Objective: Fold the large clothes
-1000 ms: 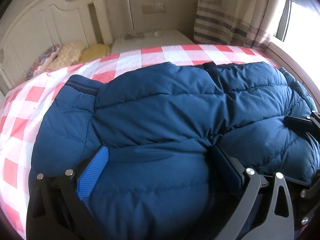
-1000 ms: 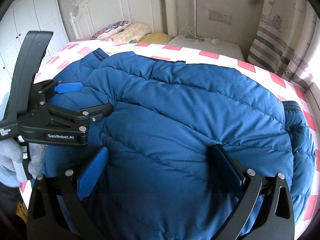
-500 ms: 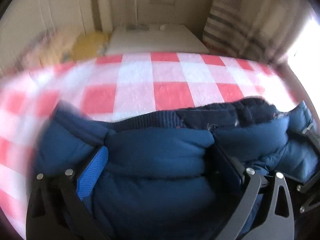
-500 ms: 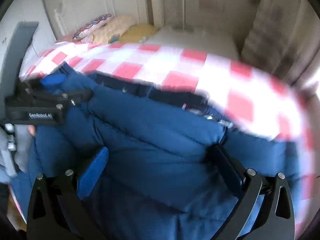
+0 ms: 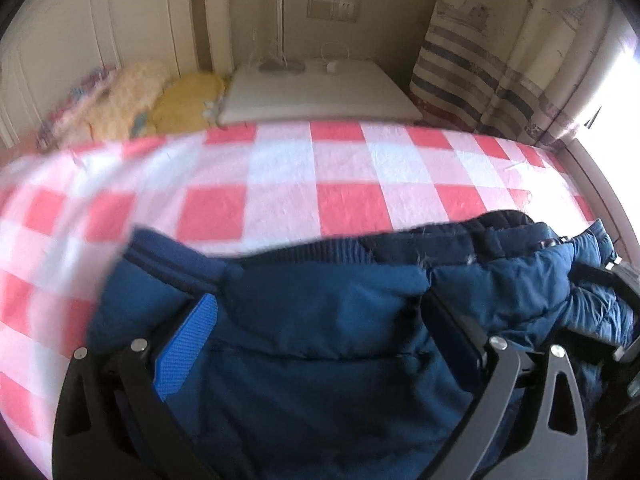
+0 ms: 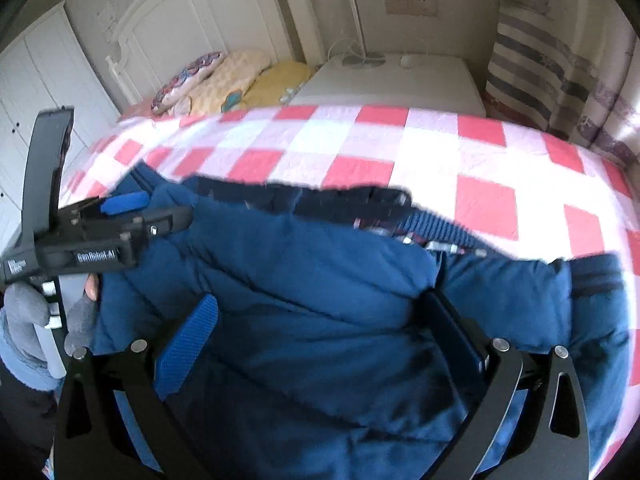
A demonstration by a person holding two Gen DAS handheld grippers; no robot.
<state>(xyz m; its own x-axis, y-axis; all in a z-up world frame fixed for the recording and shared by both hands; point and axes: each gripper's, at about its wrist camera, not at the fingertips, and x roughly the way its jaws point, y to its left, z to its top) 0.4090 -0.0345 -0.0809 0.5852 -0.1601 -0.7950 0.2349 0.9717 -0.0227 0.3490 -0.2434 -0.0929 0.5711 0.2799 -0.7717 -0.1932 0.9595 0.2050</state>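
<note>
A large blue puffer jacket (image 5: 328,320) lies bunched on the near part of a red-and-white checked bed (image 5: 280,184). It also fills the lower half of the right wrist view (image 6: 320,280). My left gripper (image 5: 320,320) has its fingers spread wide with a thick fold of the jacket pressed between them. My right gripper (image 6: 324,320) stands the same way, its fingers wide around a jacket fold. The left gripper also shows at the left of the right wrist view (image 6: 120,208), on the jacket's left edge. The dark ribbed hem (image 6: 432,228) faces the far side.
Pillows (image 6: 224,76) lie at the white headboard (image 6: 192,12). A white bedside table (image 5: 316,92) with cables stands behind the bed. Striped curtains (image 5: 500,60) hang at the right by a bright window. White wardrobe doors (image 6: 36,80) stand at the left.
The jacket was spread flat over the bed a second ago. Both grippers have pulled its far part toward me, so it is now bunched near and bare checked cover shows beyond it.
</note>
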